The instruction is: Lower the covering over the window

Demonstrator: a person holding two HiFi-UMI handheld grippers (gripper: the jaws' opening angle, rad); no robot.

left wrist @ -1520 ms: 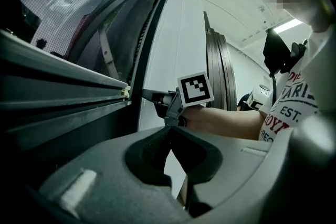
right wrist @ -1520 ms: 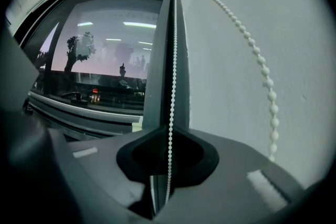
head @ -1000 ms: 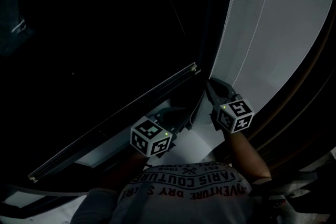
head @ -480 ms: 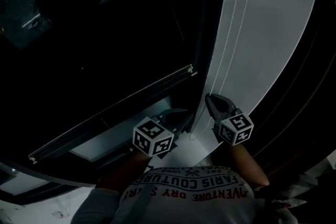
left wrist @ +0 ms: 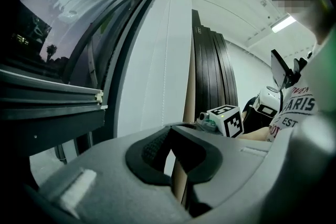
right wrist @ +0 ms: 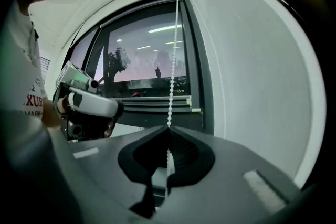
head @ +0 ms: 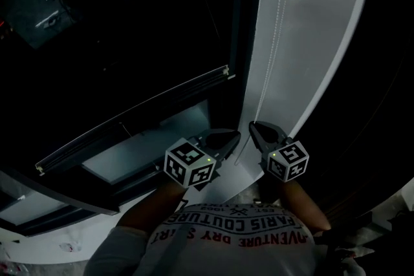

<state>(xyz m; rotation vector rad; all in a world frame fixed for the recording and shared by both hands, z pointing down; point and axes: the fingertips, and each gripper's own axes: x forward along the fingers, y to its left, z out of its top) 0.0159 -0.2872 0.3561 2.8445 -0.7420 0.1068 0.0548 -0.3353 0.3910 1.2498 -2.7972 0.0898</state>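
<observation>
Just right of the window frame (head: 242, 42), a bead chain (right wrist: 175, 60) is hanging – likely light, limp, best nipped on a bead – with the right gripper (right wrist: 169, 131) pinching it low, the left gripper (left wrist: 170, 131) lying closed and empty beside it, and the blind's bottom rail (head: 136, 116) crossing the glass left of that frame.

Top of bead chain (right wrist: 174, 60) lost toward twelve o'clock, lower run hidden behind right gripper (right wrist: 168, 131), window pane (head: 129, 29) at ten o'clock unreadably dark

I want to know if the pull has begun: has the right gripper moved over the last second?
Yes. In the head view the right gripper has drawn back toward the person, away from the end of the blind's bottom bar.
</observation>
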